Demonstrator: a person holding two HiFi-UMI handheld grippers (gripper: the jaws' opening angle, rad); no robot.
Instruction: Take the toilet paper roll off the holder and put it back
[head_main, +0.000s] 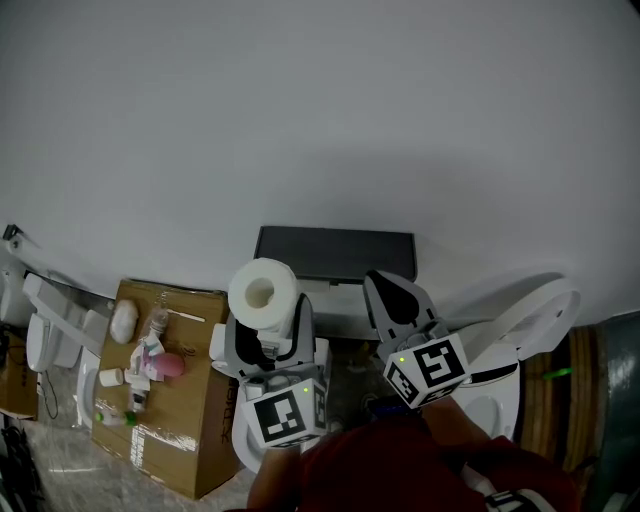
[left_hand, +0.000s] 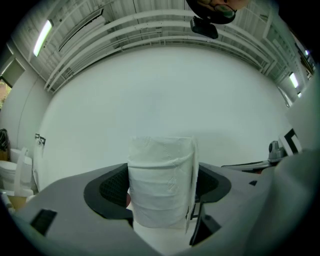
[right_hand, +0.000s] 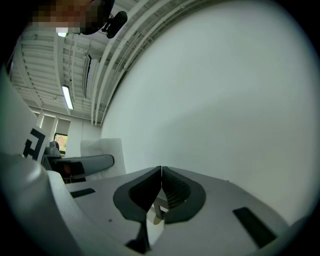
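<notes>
The left gripper (left_hand: 161, 186) clamps the toilet paper roll (head_main: 262, 290) across its sides, jaws spread wide around it and core hole facing up. The right gripper (right_hand: 161, 175) hangs beside it, pinched closed on nothing. The roll is held in the air before the white wall, just left of a dark wall-mounted fixture (head_main: 335, 255) that is apparently the holder. A cardboard box (head_main: 190, 440) of toiletries sits to the left, a toilet (head_main: 510, 330) to the right. With the roll seemingly off its mount, the return comes next: lining the core up with the holder's arm, which no view shows clearly.
</notes>
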